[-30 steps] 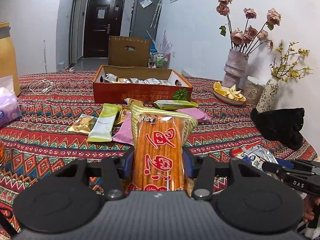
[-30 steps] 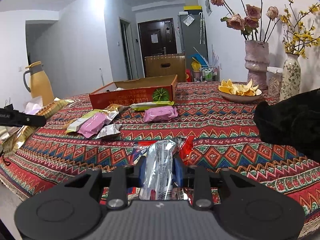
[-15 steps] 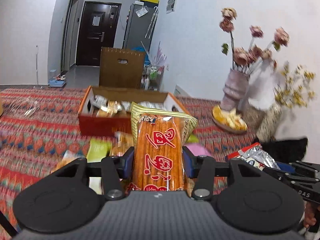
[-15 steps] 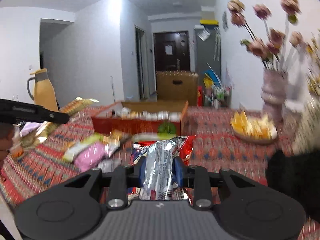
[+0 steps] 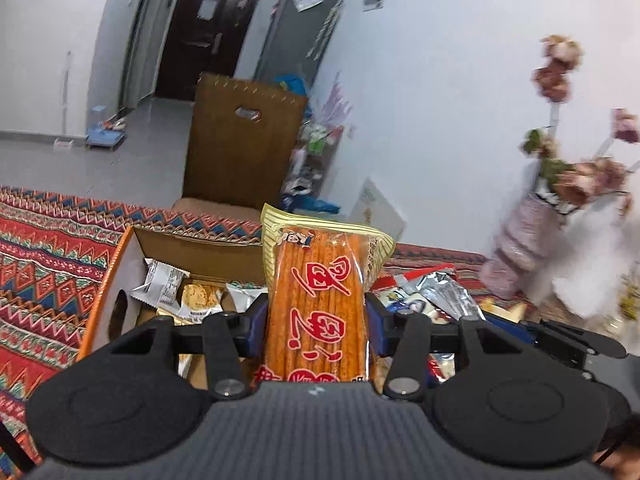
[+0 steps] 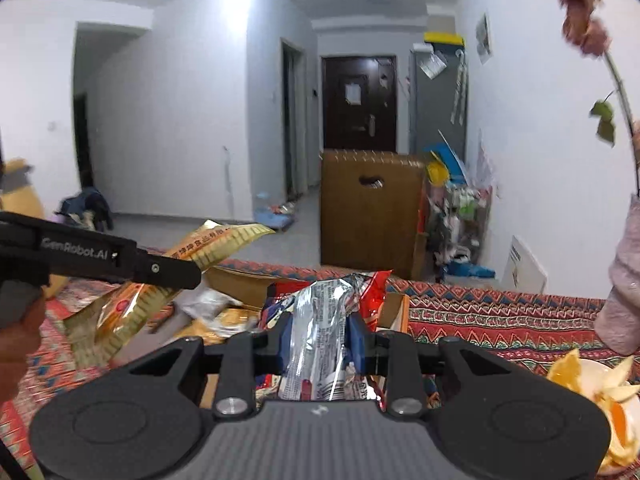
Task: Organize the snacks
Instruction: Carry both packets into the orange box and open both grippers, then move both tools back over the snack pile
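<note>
Left wrist view: the left gripper [image 5: 316, 312] has its fingers [image 5: 256, 322] pinching a long orange snack pack [image 5: 318, 296] printed with red characters; the pack stands lengthwise between the two blue pads and sticks out well past them, its yellow striped top edge uppermost. Below and beyond it sits an open cardboard box [image 5: 120, 272] on the patterned worktop [image 5: 48, 248], with small wrapped snacks [image 5: 168, 284] inside. To the right, a silver and red packet [image 5: 444, 292] shows, clamped in the right gripper [image 5: 520, 330], and a blurred vase of flowers [image 5: 524, 240] stands near the wall. Right wrist view: the right gripper's [image 6: 320, 340] fingers [image 6: 356, 340] are pressed tight on the crinkled silver and red packet [image 6: 324, 320], which runs up between the pads and fans out above them. Left of it, the left gripper [image 6: 160, 270] holds the orange snack pack [image 6: 124, 308] over the box [image 6: 240, 280]. A plate of orange peel [image 6: 592, 380] lies at the lower right beside the vase [image 6: 624, 288].
</note>
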Available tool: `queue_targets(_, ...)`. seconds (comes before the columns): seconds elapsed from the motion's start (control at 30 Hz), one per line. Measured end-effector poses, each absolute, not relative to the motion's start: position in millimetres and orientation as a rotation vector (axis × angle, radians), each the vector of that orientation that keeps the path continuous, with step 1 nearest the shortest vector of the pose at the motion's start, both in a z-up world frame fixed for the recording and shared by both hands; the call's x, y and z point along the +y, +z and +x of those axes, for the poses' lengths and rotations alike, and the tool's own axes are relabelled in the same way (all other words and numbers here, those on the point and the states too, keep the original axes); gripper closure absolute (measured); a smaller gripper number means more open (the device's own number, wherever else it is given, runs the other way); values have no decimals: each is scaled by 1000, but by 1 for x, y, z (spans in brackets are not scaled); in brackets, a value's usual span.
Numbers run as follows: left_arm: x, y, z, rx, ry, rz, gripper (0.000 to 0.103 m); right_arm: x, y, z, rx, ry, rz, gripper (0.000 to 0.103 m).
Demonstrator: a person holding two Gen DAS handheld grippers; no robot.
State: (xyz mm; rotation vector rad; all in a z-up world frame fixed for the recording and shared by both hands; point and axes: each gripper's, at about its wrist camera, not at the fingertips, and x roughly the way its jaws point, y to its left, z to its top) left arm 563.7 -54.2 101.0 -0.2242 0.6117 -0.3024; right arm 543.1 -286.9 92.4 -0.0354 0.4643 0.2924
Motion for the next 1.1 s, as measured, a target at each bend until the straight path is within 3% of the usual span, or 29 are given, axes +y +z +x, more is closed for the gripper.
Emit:
queue_targets(0.33, -76, 18, 640, 773, -233, -308, 54, -251, 19, 607, 605, 137, -119, 74)
queue_targets(0.43, -82, 2, 642, 799, -195, -331, 50, -235, 8, 603, 610, 109, -207, 72)
queue_targets(0.47, -84, -2, 641, 807, -197, -335, 45, -231, 8, 600, 607, 115, -221, 71)
queue_targets(0.53, -85, -3, 639, 809, -225, -323, 40, -227, 13, 592, 598, 123, -234, 61)
queue_targets(0.63, -82, 9, 632, 783, -253, -318, 36, -230, 29, 578, 568, 126, -237, 49)
queue_targets(0.97, -58, 107, 556, 635, -258, -168, 23, -275, 110, 522, 456, 127, -200, 47)
queue_targets(1.1, -49, 145, 496, 535, -276, -79, 13, -288, 137, 479, 416, 142, -203, 37)
